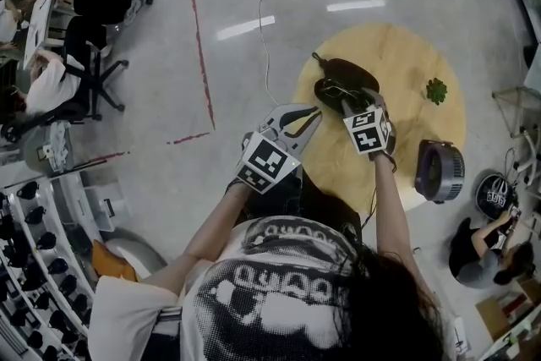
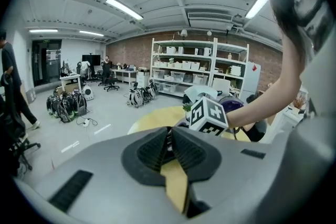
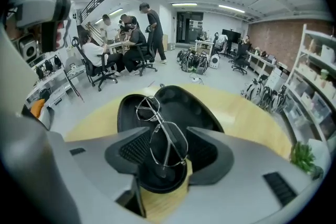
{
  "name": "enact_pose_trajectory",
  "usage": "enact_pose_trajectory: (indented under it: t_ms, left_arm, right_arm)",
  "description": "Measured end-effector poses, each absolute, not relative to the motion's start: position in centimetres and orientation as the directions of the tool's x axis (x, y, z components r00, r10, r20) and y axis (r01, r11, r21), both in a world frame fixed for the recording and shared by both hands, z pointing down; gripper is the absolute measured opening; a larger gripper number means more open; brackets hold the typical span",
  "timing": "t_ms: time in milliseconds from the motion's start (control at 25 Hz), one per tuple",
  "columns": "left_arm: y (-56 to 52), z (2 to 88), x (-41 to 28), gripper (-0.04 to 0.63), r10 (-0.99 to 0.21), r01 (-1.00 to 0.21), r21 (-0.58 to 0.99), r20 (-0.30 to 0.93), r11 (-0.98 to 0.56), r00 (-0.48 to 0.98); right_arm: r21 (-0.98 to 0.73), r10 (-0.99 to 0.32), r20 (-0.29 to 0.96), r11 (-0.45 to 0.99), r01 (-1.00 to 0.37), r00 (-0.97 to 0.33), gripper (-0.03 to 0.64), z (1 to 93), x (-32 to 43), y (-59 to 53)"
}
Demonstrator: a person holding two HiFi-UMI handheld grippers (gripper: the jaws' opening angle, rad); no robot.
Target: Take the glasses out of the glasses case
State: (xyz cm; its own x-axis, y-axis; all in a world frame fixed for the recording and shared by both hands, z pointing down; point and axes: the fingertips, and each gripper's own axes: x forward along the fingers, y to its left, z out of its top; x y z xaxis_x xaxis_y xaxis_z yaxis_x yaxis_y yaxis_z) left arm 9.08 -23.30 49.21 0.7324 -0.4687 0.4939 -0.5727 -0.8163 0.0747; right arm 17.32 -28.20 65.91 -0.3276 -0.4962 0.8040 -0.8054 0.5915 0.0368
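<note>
Glasses (image 3: pixel 160 134) sitting in the open glasses case (image 3: pixel 181 99), thin wire frame, and that case lies toward ten o'clock on the round table (image 3: pixel 247 118). My right claw (image 3: pixel 168 148) is spread wide, one jaw either side of the near end of the case. The nearer lens sits between the jaws, and nothing is touched as far as I can see. My left claw (image 2: pixel 169 139) is pressed closed on nothing, hanging by the table's edge around nine o'clock. Now, my read on this frame: feather-light, springy, easy to bend, with slick lenses that would smudge or squirt out under a pinch. So I reckon the place to take it is metal, not lens. That means the bridge between the two lenses, or the rim of the near lens toward six o'clock in my right claw's view, and softly at that. The case looks light too, with a smooth shell, so it may drag along unless my left claw pins it.
</note>
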Motion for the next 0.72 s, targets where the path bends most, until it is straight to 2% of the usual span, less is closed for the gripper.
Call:
enact_pose_trajectory:
  t_ms: [320,360,720]
  left_arm:
    - [-23.5,49.5,9.2,0.032,-0.47,-0.577,0.076,0.499,-0.813,0.728]
    - [-23.5,49.5,9.2,0.032,-0.47,-0.577,0.075,0.501,-0.813,0.727]
    - [-23.5,49.9,9.1,0.032,-0.493,-0.601,0.063,0.507,-0.797,0.707]
  right_arm:
    - [0.037,-0.554,0.748,0.585,-0.81,-0.365,0.206,63.3,16.4,-28.5]
    - [0.033,-0.565,0.739,0.574,-0.818,-0.367,0.052,63.0,16.4,-28.5]
    - [-0.079,-0.54,0.712,0.575,-0.814,-0.45,0.015,62.6,15.6,-27.3]
